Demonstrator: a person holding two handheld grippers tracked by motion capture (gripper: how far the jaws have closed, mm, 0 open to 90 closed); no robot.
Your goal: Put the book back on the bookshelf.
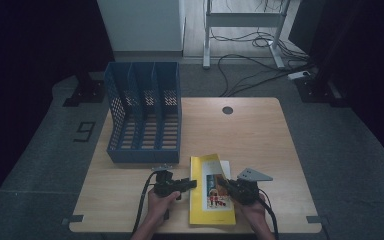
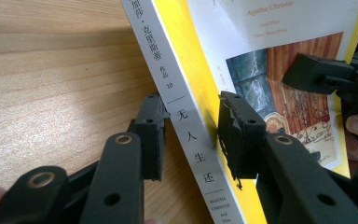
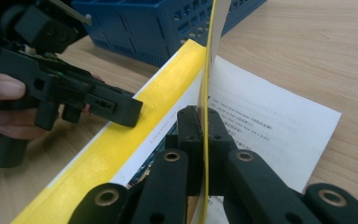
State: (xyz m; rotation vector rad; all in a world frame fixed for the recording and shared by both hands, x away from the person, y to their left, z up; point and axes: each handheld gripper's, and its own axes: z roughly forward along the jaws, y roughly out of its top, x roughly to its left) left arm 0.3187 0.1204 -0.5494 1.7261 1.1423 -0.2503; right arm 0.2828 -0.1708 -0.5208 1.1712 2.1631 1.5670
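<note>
My right gripper (image 3: pixel 204 140) pinches only the yellow book's (image 1: pixel 211 192) thin front cover, so it could crease or tear; my left gripper (image 2: pixel 189 135) straddles the spine, fingers (image 2: pixel 150 135) parted, book on the table (image 1: pixel 260 135) edge; it may slide.

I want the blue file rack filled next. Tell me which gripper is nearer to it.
Left. The left gripper sits just below the blue file rack, its jaws around the yellow book spine. The right gripper is farther right, pinching the book's lifted cover.

Wooden table (image 1: pixel 260 135), blue file rack (image 1: pixel 145 112), yellow book (image 1: pixel 200 202)
</note>
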